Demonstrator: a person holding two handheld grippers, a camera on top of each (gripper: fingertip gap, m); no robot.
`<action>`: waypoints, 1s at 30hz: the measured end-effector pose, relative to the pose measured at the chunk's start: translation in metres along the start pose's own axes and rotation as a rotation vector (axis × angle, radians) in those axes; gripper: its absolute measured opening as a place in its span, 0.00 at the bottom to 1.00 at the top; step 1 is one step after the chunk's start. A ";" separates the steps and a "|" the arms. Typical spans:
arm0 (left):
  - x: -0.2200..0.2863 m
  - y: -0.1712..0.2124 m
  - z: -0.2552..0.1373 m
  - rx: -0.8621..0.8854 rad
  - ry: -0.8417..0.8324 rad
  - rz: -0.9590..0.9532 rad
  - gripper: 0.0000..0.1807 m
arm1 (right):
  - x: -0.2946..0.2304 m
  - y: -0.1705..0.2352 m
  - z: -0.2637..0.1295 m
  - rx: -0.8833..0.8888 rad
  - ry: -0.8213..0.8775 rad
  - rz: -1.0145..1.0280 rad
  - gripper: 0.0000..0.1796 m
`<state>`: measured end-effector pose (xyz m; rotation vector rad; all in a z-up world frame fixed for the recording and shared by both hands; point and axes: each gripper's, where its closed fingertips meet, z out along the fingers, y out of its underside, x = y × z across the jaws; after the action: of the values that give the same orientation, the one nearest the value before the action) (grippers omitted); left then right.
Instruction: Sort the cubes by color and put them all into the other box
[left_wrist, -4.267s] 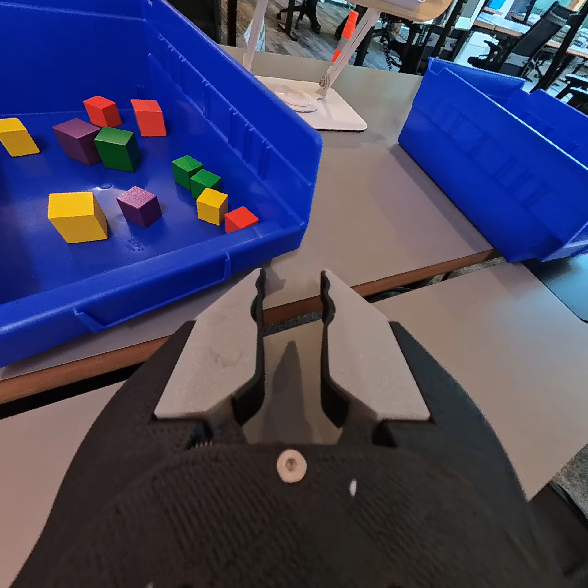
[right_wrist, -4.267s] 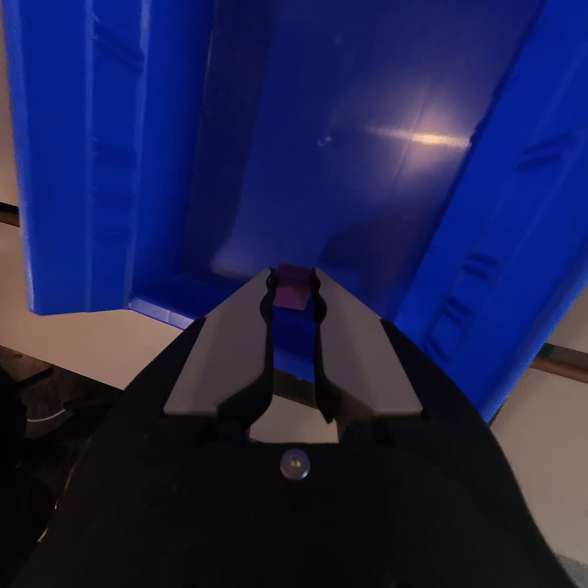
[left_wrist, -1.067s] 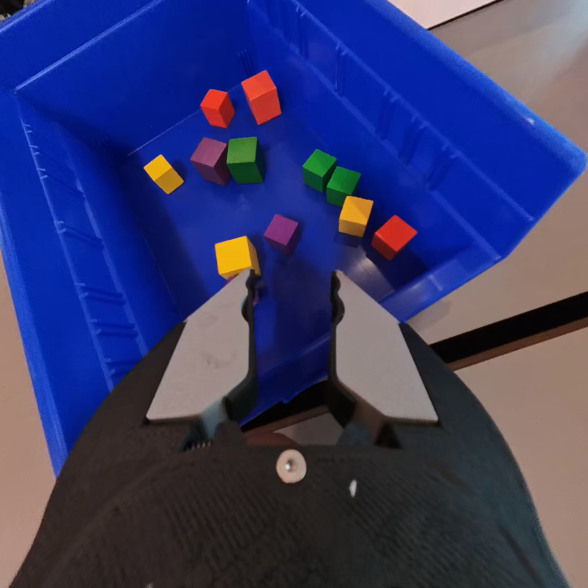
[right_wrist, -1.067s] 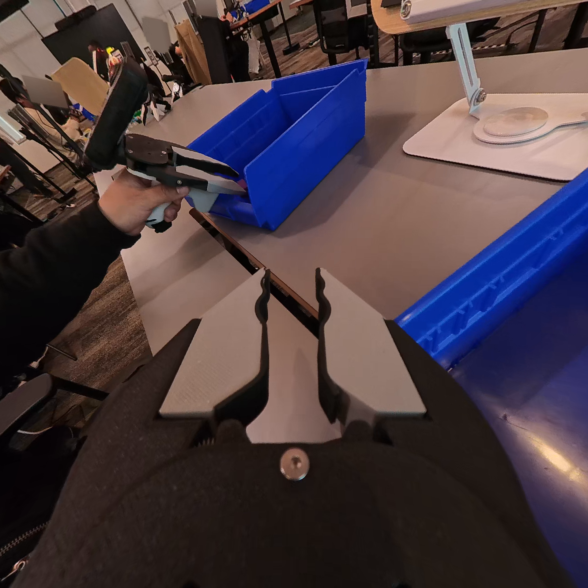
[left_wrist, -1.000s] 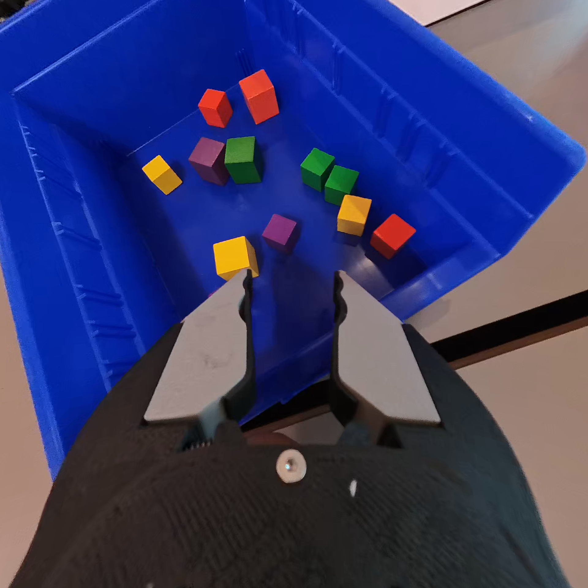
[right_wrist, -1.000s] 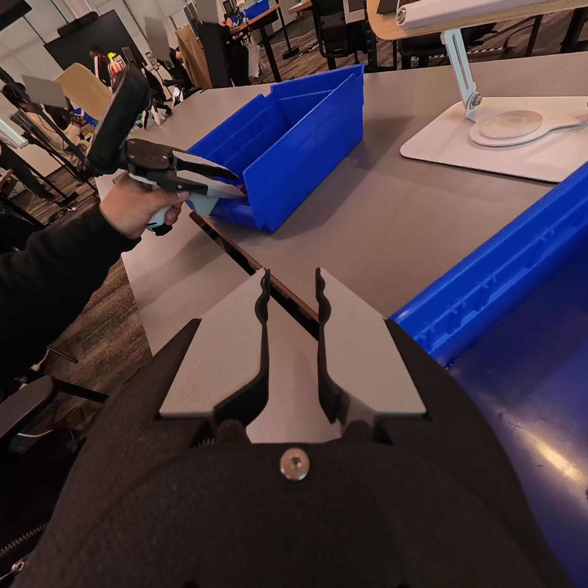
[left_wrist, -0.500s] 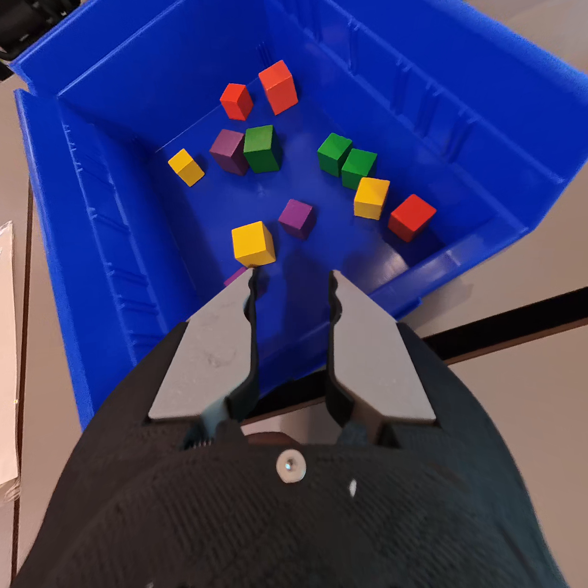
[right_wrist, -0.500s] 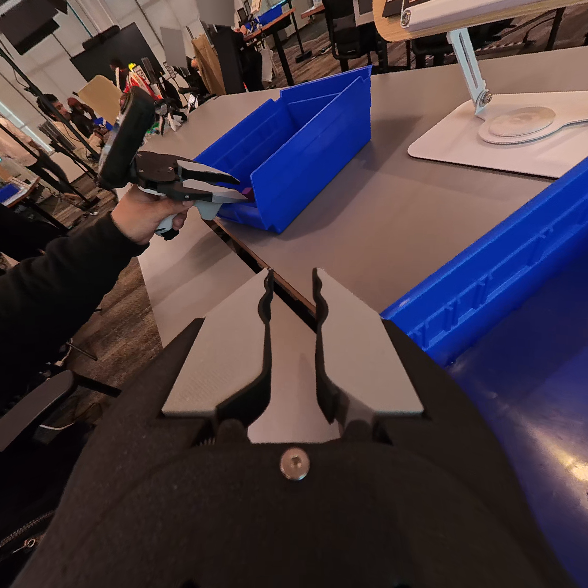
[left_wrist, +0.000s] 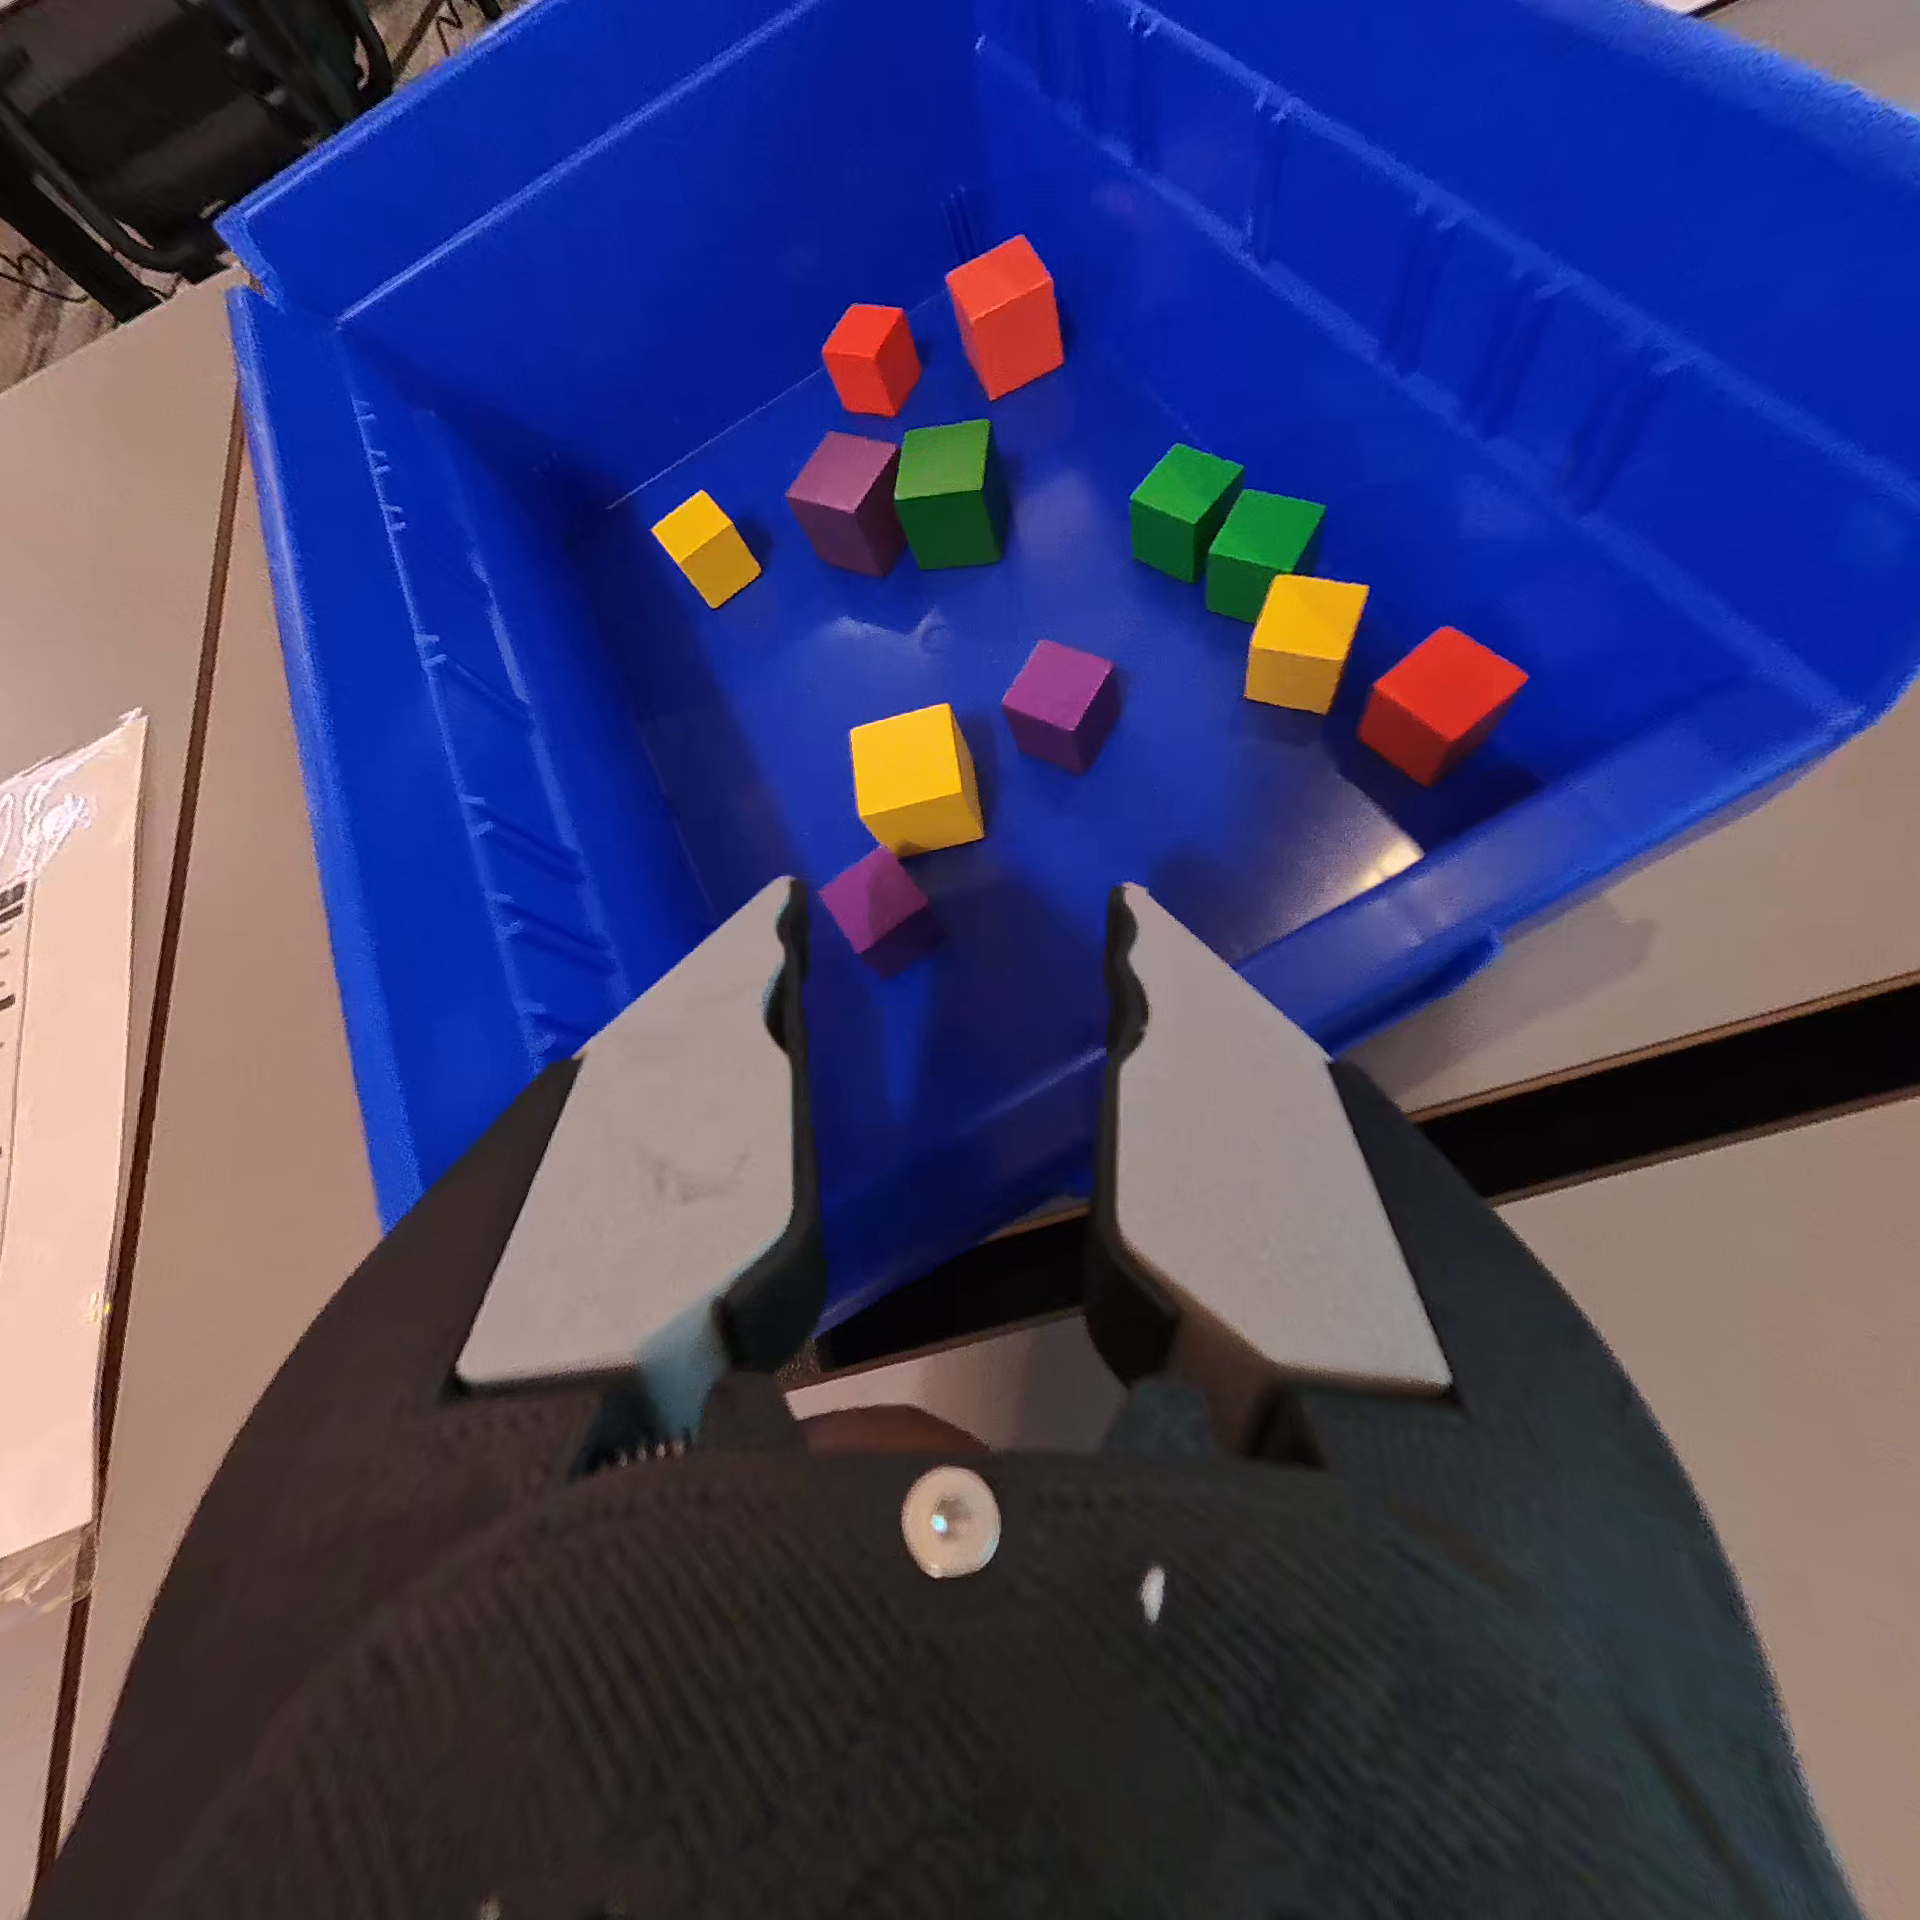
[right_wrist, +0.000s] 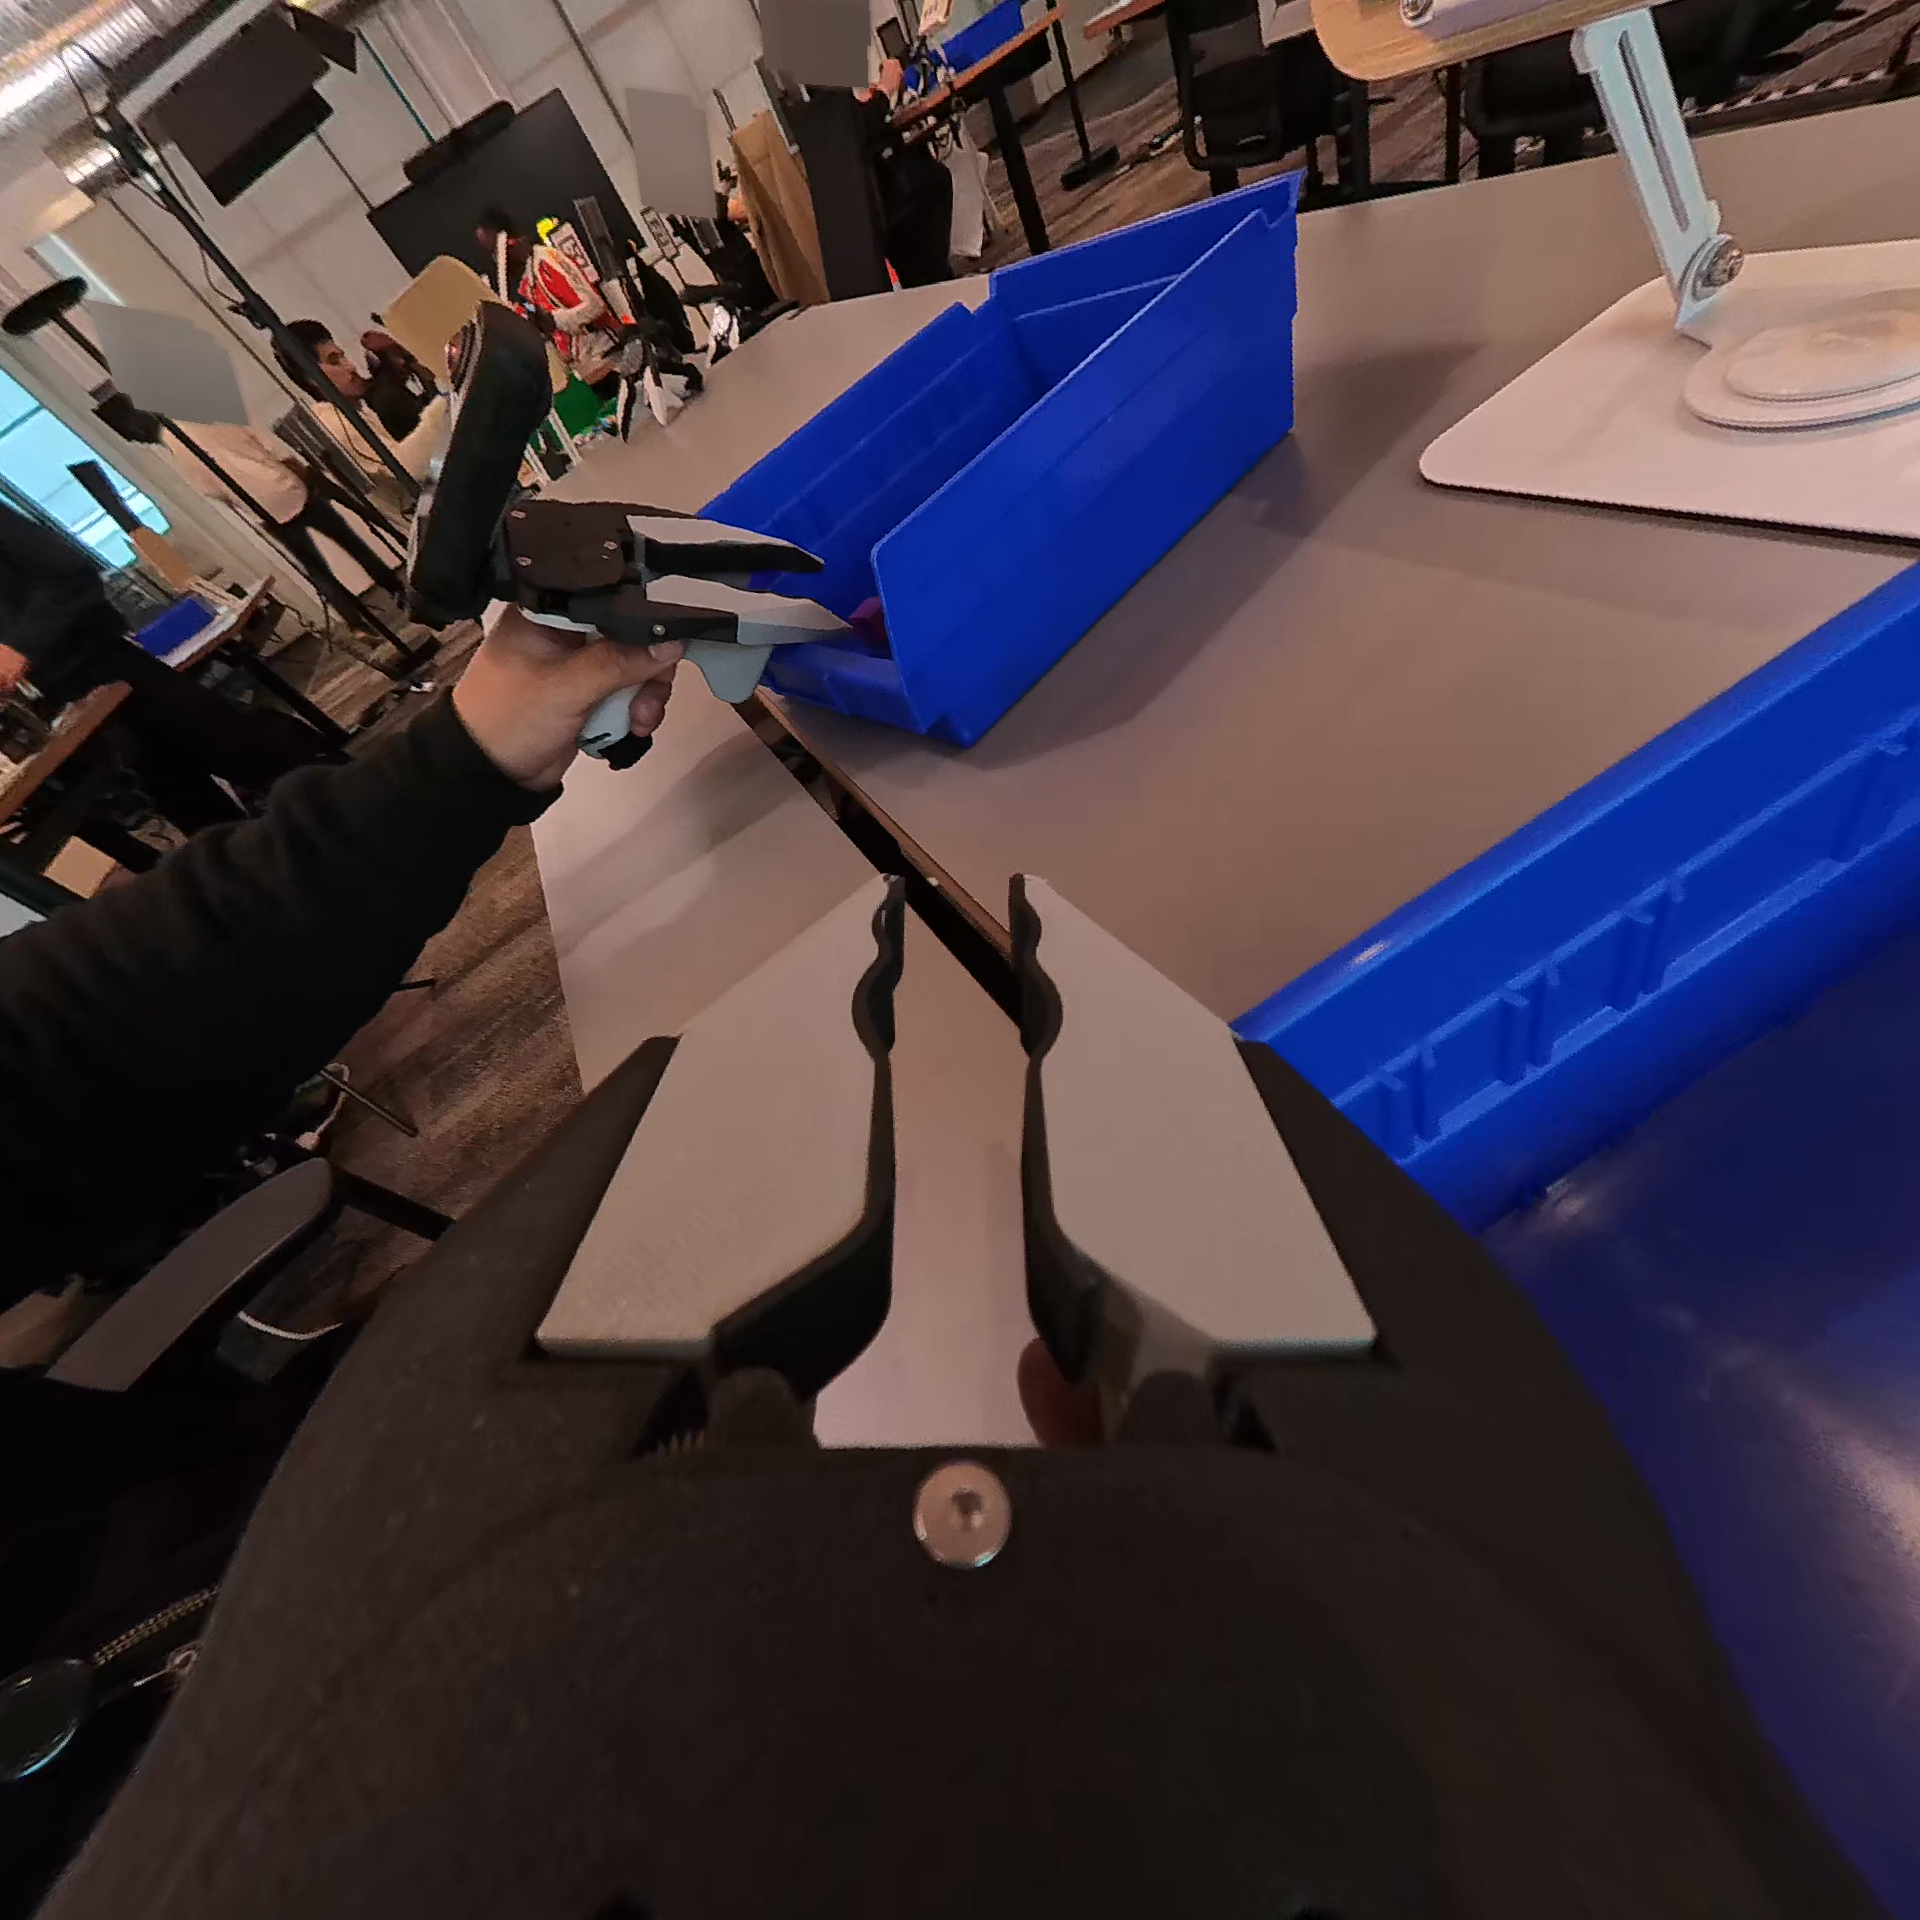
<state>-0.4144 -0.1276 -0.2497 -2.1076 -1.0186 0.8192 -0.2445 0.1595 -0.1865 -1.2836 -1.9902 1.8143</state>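
In the left wrist view a blue box (left_wrist: 436, 665) holds several red, green, yellow and purple cubes. My left gripper (left_wrist: 956, 904) is open and empty over the box's near end. A small purple cube (left_wrist: 878, 909) lies just past its left fingertip, with a yellow cube (left_wrist: 914, 777) and another purple cube (left_wrist: 1060, 704) behind it. My right gripper (right_wrist: 954, 894) is empty, its jaws a narrow gap apart, beside the rim of the other blue box (right_wrist: 1558, 987). The left gripper (right_wrist: 821, 592) also shows far off in the right wrist view, at the first box (right_wrist: 1039, 499).
A dark gap (left_wrist: 1662, 1101) runs between two grey tabletops just in front of the first box. A paper sheet (left_wrist: 62, 1039) lies left of it. A white stand base (right_wrist: 1714, 416) sits at the back. People and office furniture are beyond the table.
My left gripper has moved from outside the first box to over its near end and opened wider. My right gripper no longer holds the purple cube, has left the other box and narrowed slightly.
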 end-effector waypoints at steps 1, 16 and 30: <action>-0.001 0.001 0.000 0.000 0.001 -0.003 0.32 | 0.000 0.000 0.000 0.002 -0.005 0.004 0.09; -0.014 0.000 -0.001 0.050 0.002 -0.017 0.36 | -0.002 0.002 0.003 -0.022 0.035 -0.062 0.16; -0.030 0.008 -0.028 0.139 -0.032 -0.066 0.36 | 0.009 -0.011 -0.001 0.018 0.203 -0.140 0.34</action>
<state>-0.4053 -0.1643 -0.2312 -1.9399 -1.0125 0.8677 -0.2544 0.1673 -0.1808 -1.2345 -1.8989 1.5691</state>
